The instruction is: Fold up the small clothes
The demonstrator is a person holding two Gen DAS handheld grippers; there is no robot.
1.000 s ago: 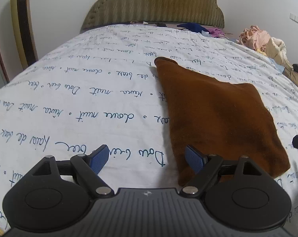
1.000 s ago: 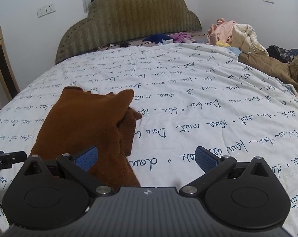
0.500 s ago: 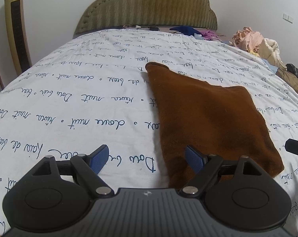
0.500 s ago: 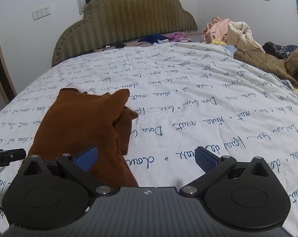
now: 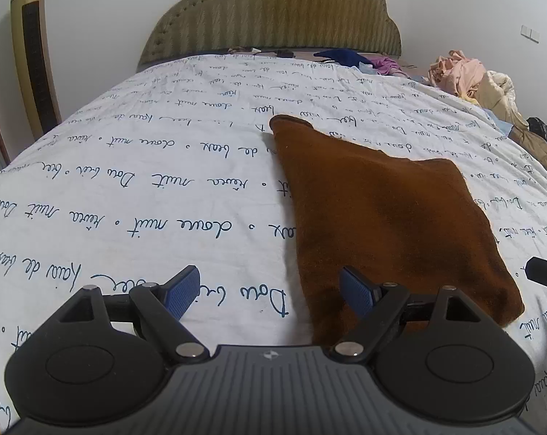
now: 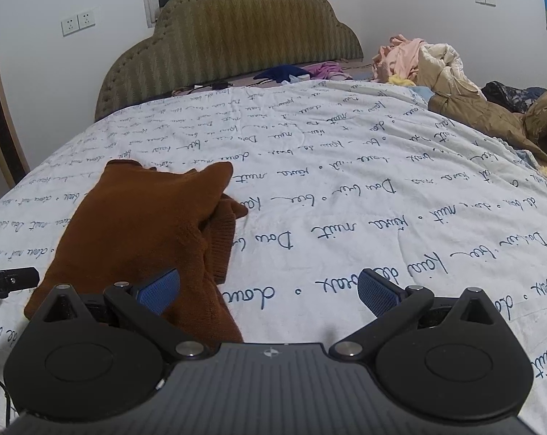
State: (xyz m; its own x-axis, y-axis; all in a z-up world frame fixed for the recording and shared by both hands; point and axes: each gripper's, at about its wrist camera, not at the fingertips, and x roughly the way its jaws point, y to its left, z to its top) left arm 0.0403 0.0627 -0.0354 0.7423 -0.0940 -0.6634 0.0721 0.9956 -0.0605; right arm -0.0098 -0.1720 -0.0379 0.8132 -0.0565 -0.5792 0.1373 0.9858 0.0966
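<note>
Bedroom setup, everything is happening on a bed [image 5: 135, 188] covered with a white sheet printed in blue cursive, with a padded olive headboard [image 5: 273, 18] at the far end. One brown knit garment [image 5: 389, 217] is lying flat on the sheet, and it's looking partly folded already: from the left wrist view it's reading as a neat slab with a straight left edge, while the right wrist view is showing a ribbed cuff or hem bunching out from under the top layer on its right side [image 6: 219, 239].

Left gripper [image 5: 269, 293] is hovering over the near left corner of the garment with its blue pads spread wide, pinching nothing; its right pad is sitting over the cloth and its left pad over bare sheet. Right gripper [image 6: 269, 290] is doing the mirror thing at the near right corner, also spread and empty. My guess is that straddling both near corners like this is setting up a two-handed pinch, so the near edge can be lifted evenly and carried toward the headboard for the next fold.

That loose ribbed bit is probably needing a tuck, or it's going to poke out of the finished fold. Heap of other clothes [image 6: 418, 58] is waiting at the far right of the bed.
</note>
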